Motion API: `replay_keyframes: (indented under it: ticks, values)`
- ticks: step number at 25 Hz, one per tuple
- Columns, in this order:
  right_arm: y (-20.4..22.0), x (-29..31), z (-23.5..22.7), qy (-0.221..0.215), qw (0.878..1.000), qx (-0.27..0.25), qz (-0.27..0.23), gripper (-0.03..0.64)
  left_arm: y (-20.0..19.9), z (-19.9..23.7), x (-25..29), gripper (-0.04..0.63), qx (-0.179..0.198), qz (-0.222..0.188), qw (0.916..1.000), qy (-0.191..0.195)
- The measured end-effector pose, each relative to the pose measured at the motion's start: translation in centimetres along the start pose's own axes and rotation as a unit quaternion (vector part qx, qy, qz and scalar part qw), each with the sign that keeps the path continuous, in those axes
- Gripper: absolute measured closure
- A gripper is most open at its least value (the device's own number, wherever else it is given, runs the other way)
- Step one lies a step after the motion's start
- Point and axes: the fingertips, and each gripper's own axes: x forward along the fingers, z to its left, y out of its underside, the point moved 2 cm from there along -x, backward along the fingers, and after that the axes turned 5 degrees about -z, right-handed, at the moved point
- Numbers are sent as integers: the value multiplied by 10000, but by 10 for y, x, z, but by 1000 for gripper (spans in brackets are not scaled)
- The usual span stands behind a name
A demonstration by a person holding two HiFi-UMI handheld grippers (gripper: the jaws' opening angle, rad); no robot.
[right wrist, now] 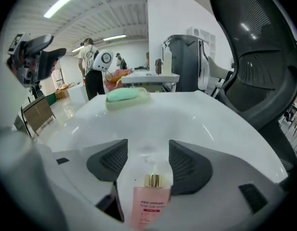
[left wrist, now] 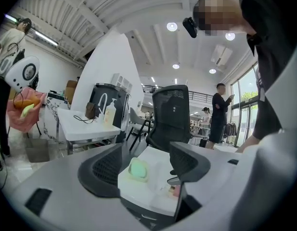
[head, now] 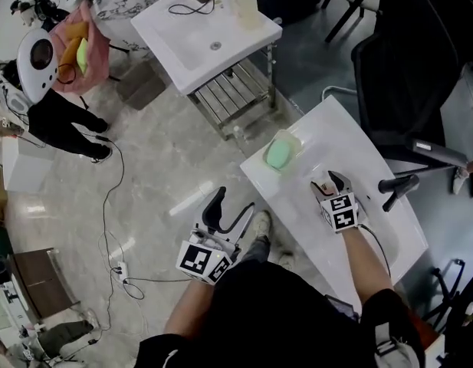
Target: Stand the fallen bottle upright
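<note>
A pink bottle (right wrist: 150, 203) with a gold collar and a clear cap lies on the white table (head: 378, 232), its cap pointing away from me. It sits in the gap between the jaws of my right gripper (right wrist: 148, 160), which stand apart on either side of it. In the head view the right gripper (head: 330, 181) rests over the middle of the table and hides most of the bottle. My left gripper (head: 234, 202) is open and empty, hanging over the floor just off the table's left edge; it (left wrist: 150, 165) faces the table.
A green soap in a pale dish (head: 282, 153) sits at the table's far end, ahead of the right gripper. A black office chair (head: 408, 90) stands on the right, its armrest (head: 397, 184) close to the table. A white washbasin stand (head: 198, 29) is further back.
</note>
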Motion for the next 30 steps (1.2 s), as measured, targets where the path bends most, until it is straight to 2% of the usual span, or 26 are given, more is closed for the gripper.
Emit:
replay_keyframes:
  ticks: [7,15,24,25,27,30]
  values:
    - [42,44,-13,-180,9924,-49,1219,337,0,25,-11,278,-60,-19,9990,-446]
    - [59,62,-13,-348,9825,-70,1827,344,7,38,-25,278,-162,14,9970,-754]
    - [62,66,-15,-469,9806,87,1901,354,12,38,-36,278,-370,38,9955,-872]
    - [62,65,-14,-485,9808,30,1889,361,13,36,-36,278,-381,47,9955,-866]
    - [62,66,-10,-500,9812,-197,1851,426,13,32,-36,278,-384,65,9958,-833]
    - [59,62,3,-438,9828,-459,1732,430,12,26,-37,278,-358,38,9965,-757]
